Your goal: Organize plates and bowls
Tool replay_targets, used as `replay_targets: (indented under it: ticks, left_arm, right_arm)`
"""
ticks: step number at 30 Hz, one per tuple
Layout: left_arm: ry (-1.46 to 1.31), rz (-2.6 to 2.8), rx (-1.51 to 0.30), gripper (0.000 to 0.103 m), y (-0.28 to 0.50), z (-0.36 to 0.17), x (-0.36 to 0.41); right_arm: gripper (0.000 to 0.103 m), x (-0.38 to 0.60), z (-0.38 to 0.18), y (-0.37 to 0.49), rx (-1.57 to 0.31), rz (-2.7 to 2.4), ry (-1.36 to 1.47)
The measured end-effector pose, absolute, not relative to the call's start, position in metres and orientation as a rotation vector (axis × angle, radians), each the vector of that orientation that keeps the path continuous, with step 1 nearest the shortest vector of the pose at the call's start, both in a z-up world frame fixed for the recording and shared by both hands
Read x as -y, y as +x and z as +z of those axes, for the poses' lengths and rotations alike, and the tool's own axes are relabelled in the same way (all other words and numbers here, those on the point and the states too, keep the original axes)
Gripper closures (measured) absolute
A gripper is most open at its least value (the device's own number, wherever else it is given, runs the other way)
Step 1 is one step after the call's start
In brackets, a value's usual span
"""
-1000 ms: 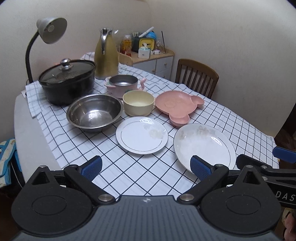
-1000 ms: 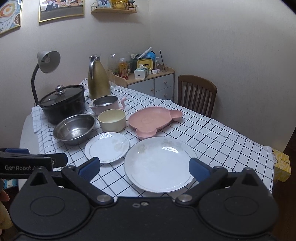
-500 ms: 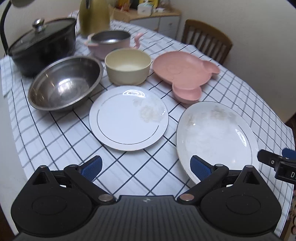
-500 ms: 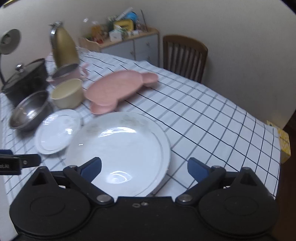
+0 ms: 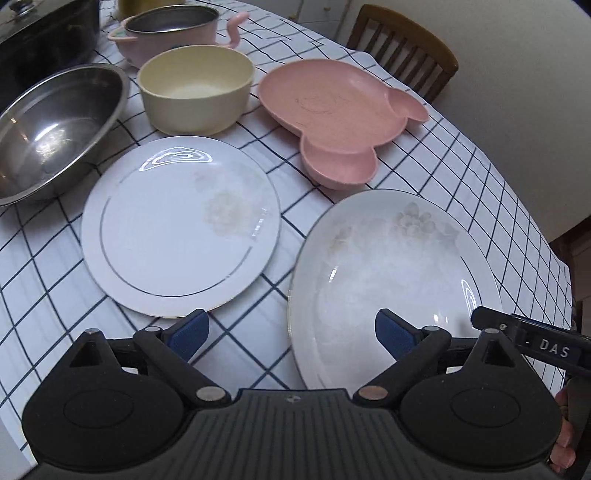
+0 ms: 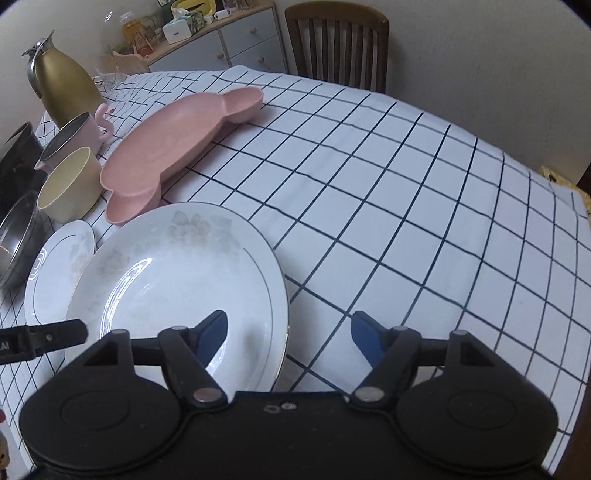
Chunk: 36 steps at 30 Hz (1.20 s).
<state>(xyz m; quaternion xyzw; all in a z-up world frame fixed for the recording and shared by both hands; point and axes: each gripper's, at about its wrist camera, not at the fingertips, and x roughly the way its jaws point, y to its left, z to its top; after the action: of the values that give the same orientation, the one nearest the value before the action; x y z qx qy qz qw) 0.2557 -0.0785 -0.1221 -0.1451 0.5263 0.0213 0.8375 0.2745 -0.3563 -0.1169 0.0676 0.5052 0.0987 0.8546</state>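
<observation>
A large white plate [image 5: 391, 273] lies at the front right of the checked tablecloth; it also shows in the right wrist view [image 6: 173, 280]. A smaller white plate [image 5: 181, 225] lies left of it [image 6: 55, 273]. Behind them stand a cream bowl [image 5: 195, 92], a pink bear-shaped divided plate [image 5: 332, 107] and a steel bowl [image 5: 51, 129]. My left gripper [image 5: 291, 334] is open, low over the cloth between the two white plates, its right finger over the large plate's rim. My right gripper [image 6: 288, 338] is open, straddling the large plate's right rim.
A pink-handled steel pot [image 5: 170, 29] and a black lidded pot [image 5: 40, 33] stand at the back left. A gold thermos [image 6: 62, 74] stands behind them. A wooden chair [image 6: 336, 44] and a cabinet [image 6: 218, 48] stand beyond the table. The checked cloth [image 6: 406, 206] spreads to the right.
Both grippers have moved forward and down toward the table. The left has closed in on the two white plates; the right has swung right to the large plate's rim. Nothing was grasped.
</observation>
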Motion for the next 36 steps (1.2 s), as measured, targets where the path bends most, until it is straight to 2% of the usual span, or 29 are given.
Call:
replay_targets:
  ticks: [1, 4, 6, 8, 11, 15, 18, 19, 21, 36]
  left_arm:
    - [-0.303, 0.044, -1.113, 0.007, 0.257, -0.122, 0.08]
    - [-0.325, 0.042, -1.133, 0.02, 0.26, -0.125, 0.08]
    - [-0.347, 0.043, -1.154, 0.037, 0.262, -0.129, 0.078]
    - [-0.352, 0.038, -1.165, 0.045, 0.263, -0.132, 0.077]
    - [-0.388, 0.024, -1.166, 0.051, 0.264, -0.134, 0.073]
    - [-0.401, 0.023, -1.173, 0.067, 0.266, -0.137, 0.071]
    - [-0.401, 0.011, -1.173, 0.071, 0.267, -0.137, 0.07]
    - [-0.403, 0.005, -1.174, 0.072, 0.267, -0.137, 0.07]
    - [-0.416, -0.008, -1.176, 0.081, 0.268, -0.138, 0.069]
    - [-0.369, -0.057, -1.19, 0.082, 0.244, -0.131, 0.073]
  right_arm:
    - [0.033, 0.355, -0.118, 0.276, -1.068, 0.215, 0.146]
    - [0.045, 0.355, -0.121, 0.279, -1.08, 0.229, 0.157]
    - [0.049, 0.355, -0.123, 0.279, -1.089, 0.231, 0.166]
    - [0.056, 0.356, -0.125, 0.281, -1.098, 0.241, 0.179]
    - [0.062, 0.356, -0.126, 0.281, -1.1, 0.249, 0.182]
    - [0.074, 0.358, -0.126, 0.283, -1.101, 0.253, 0.199]
    - [0.083, 0.359, -0.127, 0.282, -1.101, 0.257, 0.211]
    - [0.085, 0.36, -0.127, 0.282, -1.1, 0.261, 0.218]
    - [0.086, 0.361, -0.128, 0.282, -1.098, 0.262, 0.231]
    - [0.091, 0.369, -0.121, 0.264, -1.083, 0.247, 0.291]
